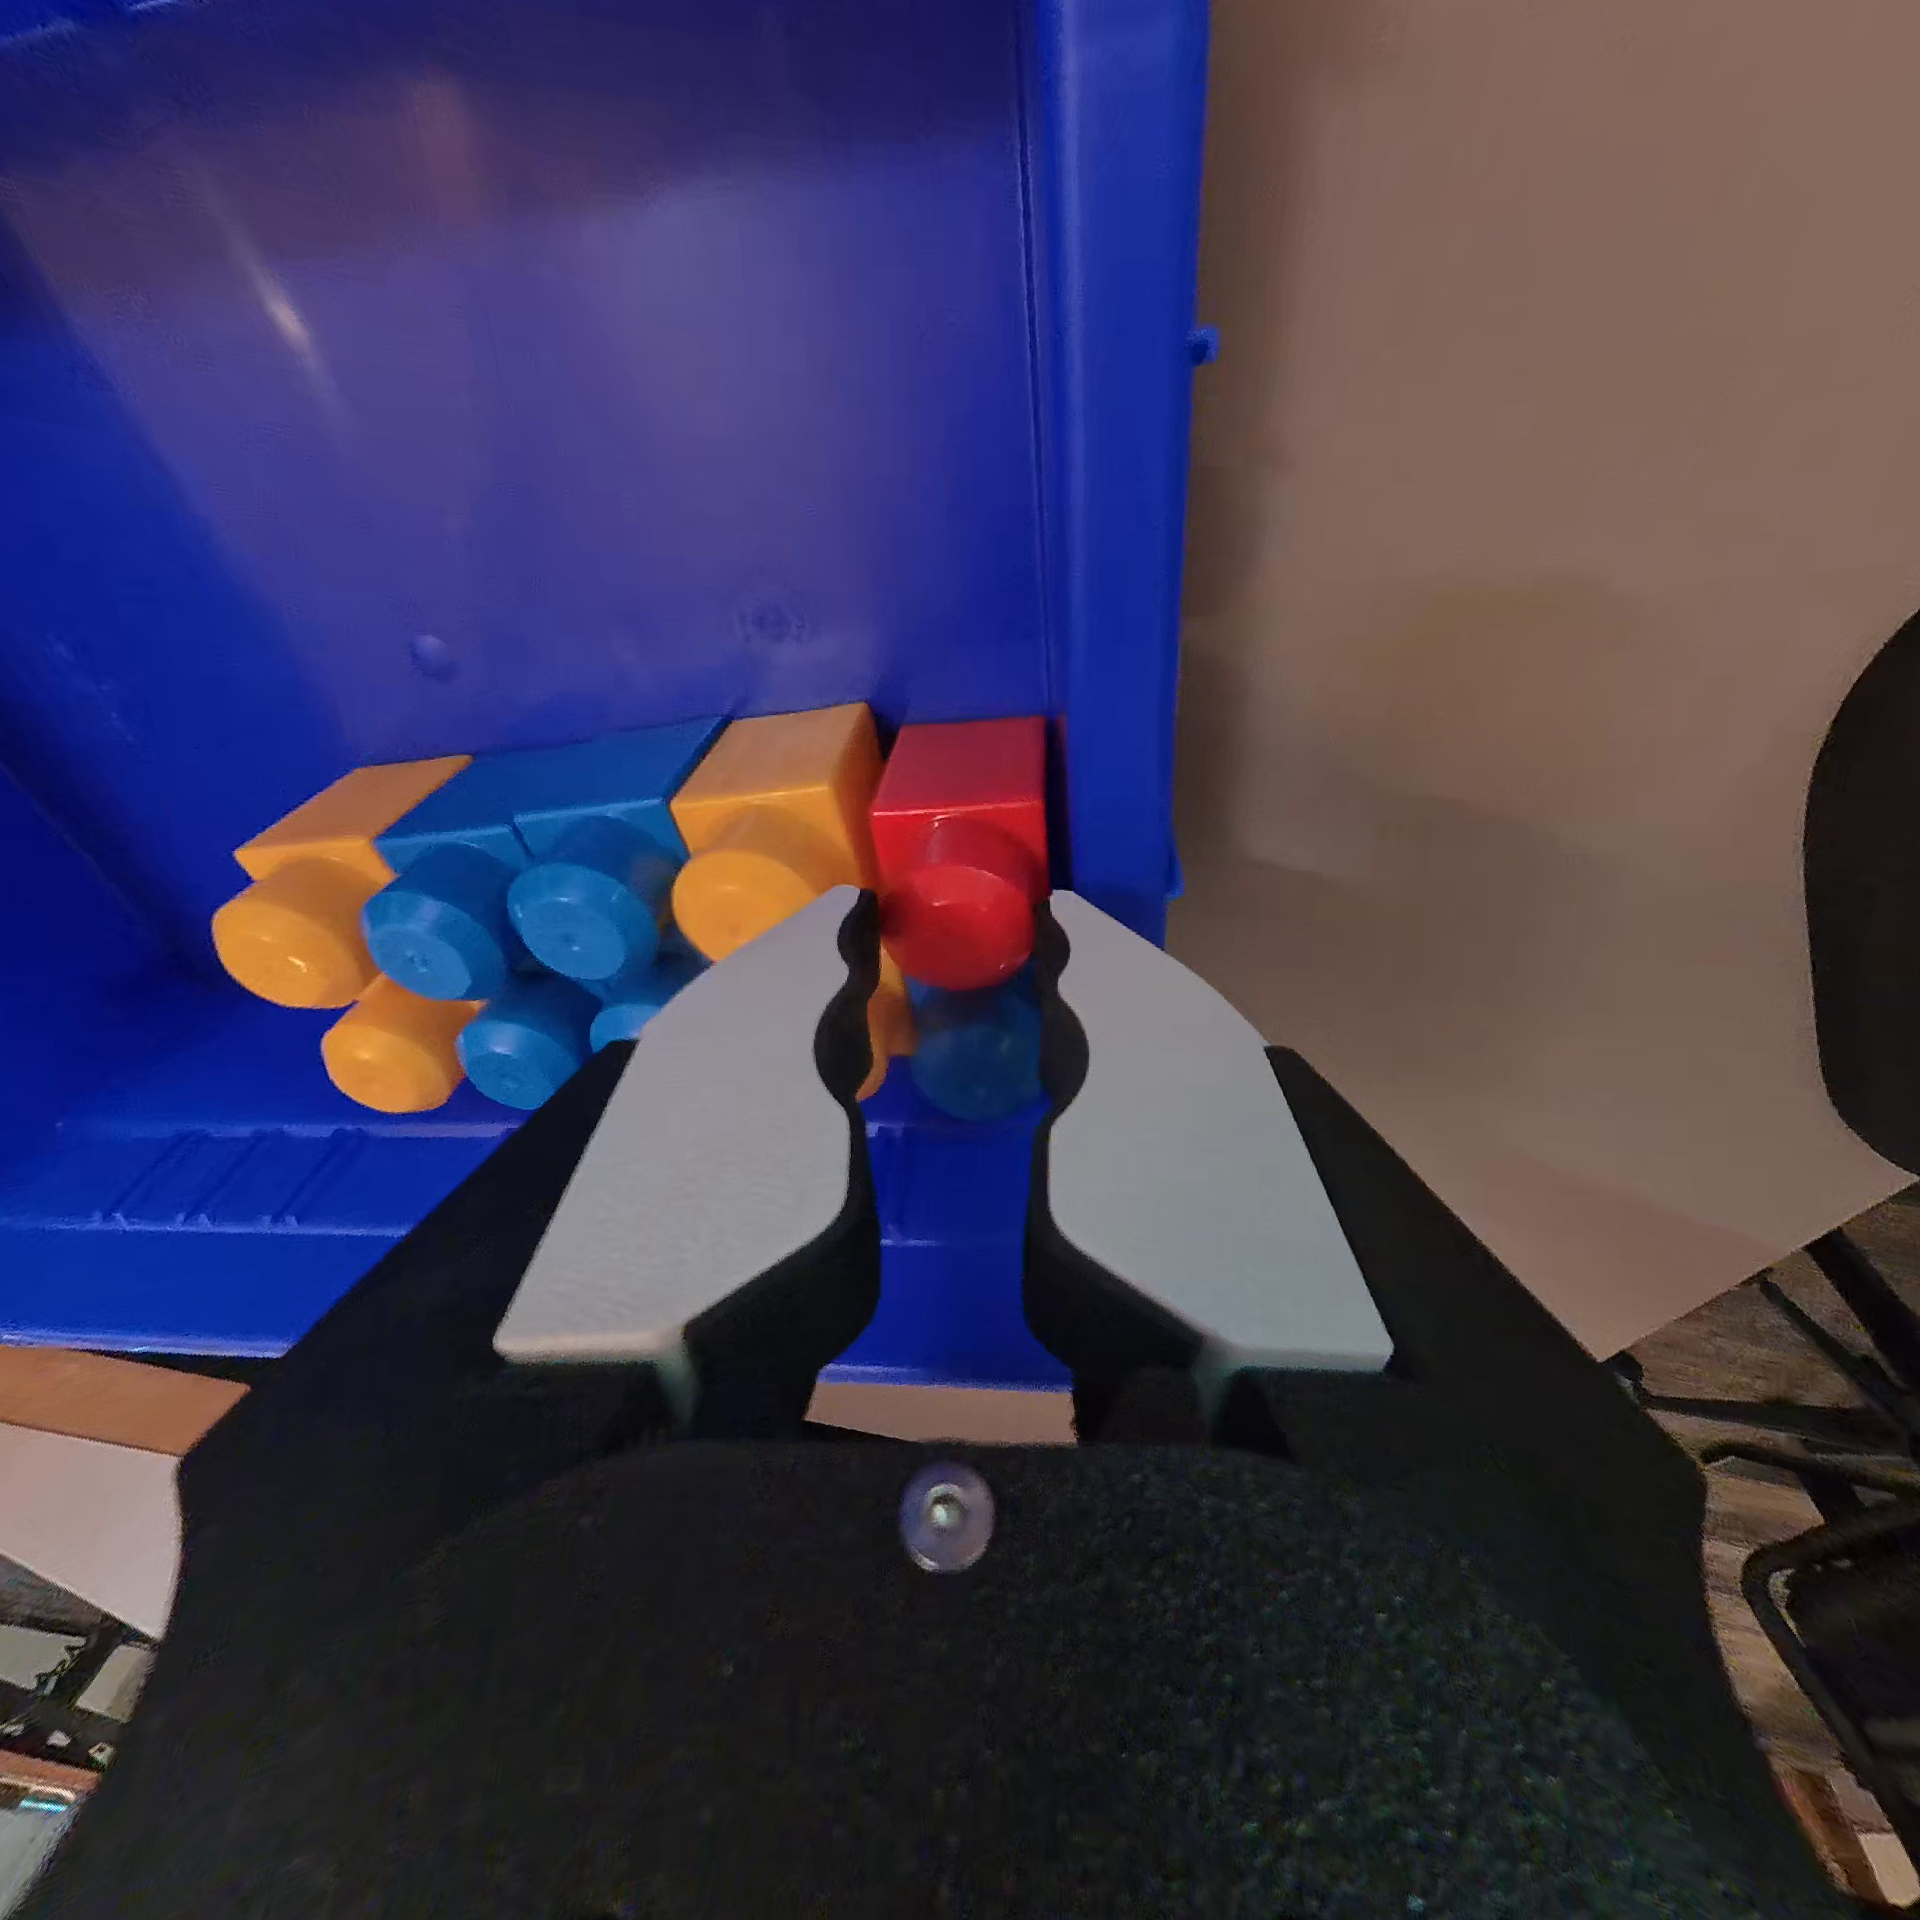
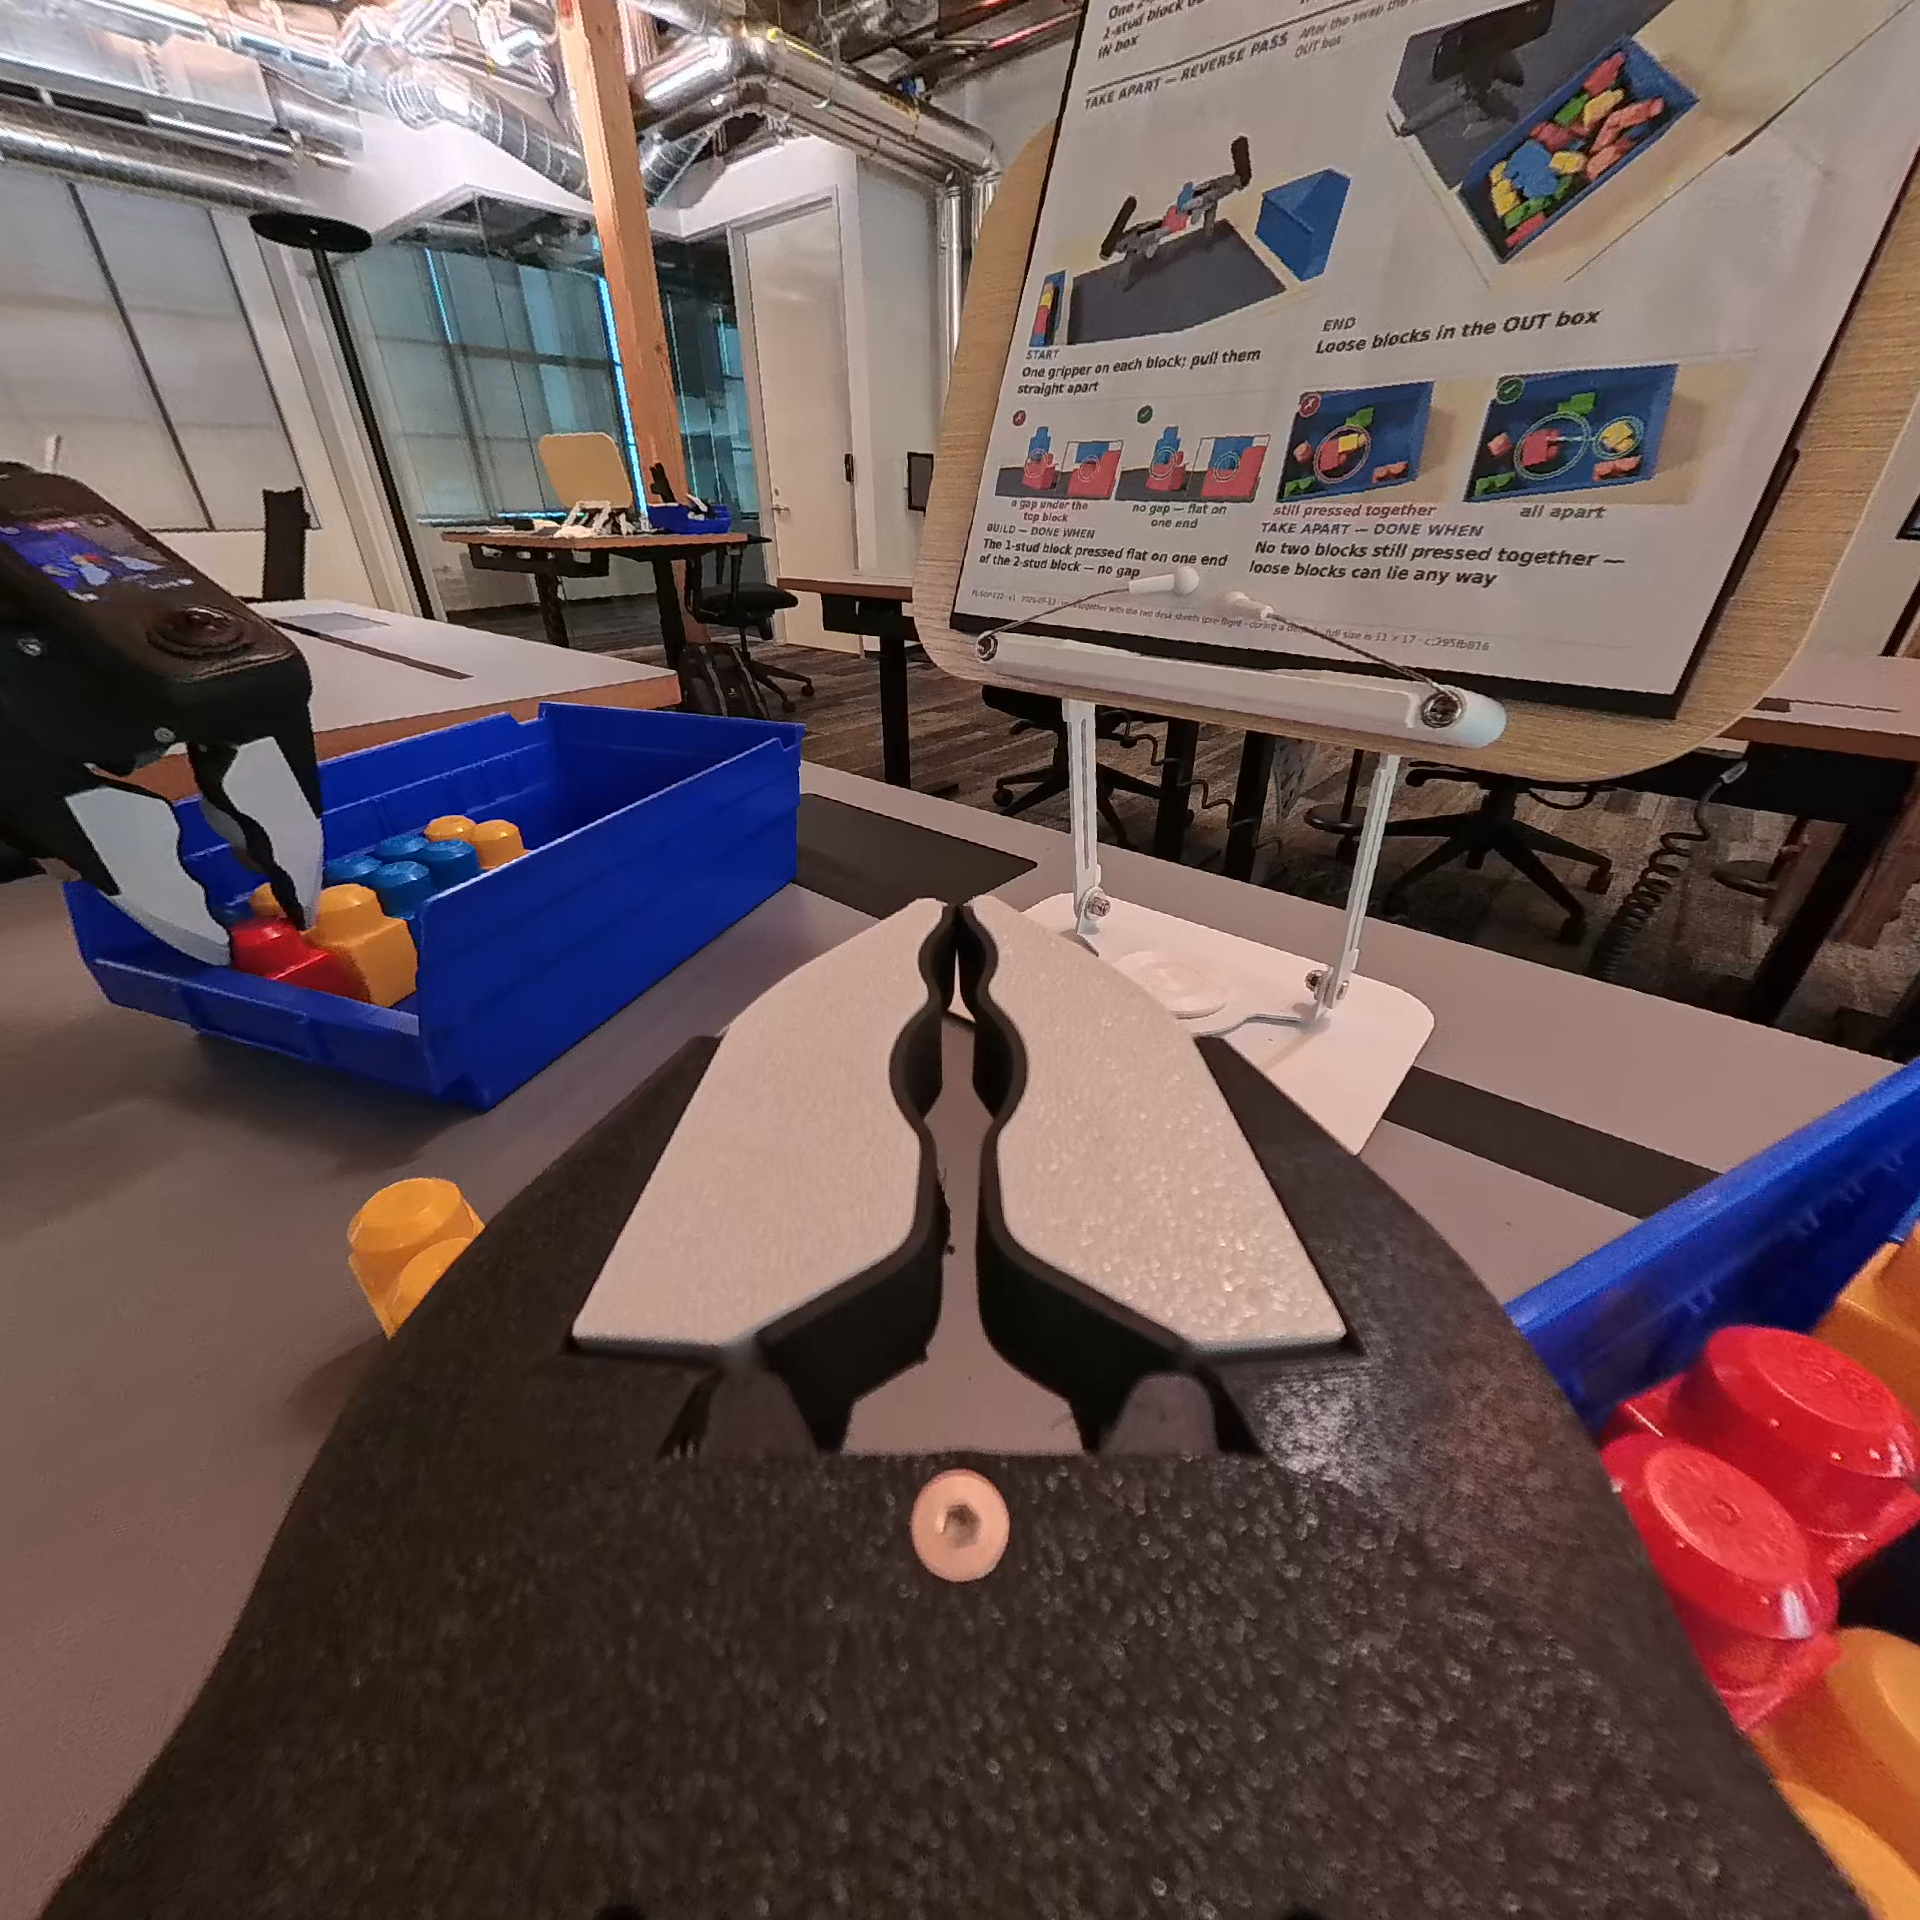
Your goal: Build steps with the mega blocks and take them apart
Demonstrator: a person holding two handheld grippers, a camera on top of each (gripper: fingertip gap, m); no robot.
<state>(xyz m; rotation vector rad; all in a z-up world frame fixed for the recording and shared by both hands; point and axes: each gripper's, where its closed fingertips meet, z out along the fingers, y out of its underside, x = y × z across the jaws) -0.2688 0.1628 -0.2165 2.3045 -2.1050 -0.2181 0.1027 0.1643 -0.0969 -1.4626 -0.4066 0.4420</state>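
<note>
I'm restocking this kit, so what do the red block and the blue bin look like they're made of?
Red block: apparently hard moulded plastic, glossy, with a soft highlight on its round stud. Blue bin: seemingly rigid moulded plastic, semi-gloss, with streaky reflections and moulded ribs.

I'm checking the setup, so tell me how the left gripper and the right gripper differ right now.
The left gripper reaches into the blue bin, its fingers either side of a red block's stud; the right gripper hangs over the grey table, nowhere near a bin. Left's jaws stand apart; right's are shut and empty. Both have white pads on black bodies.
</note>
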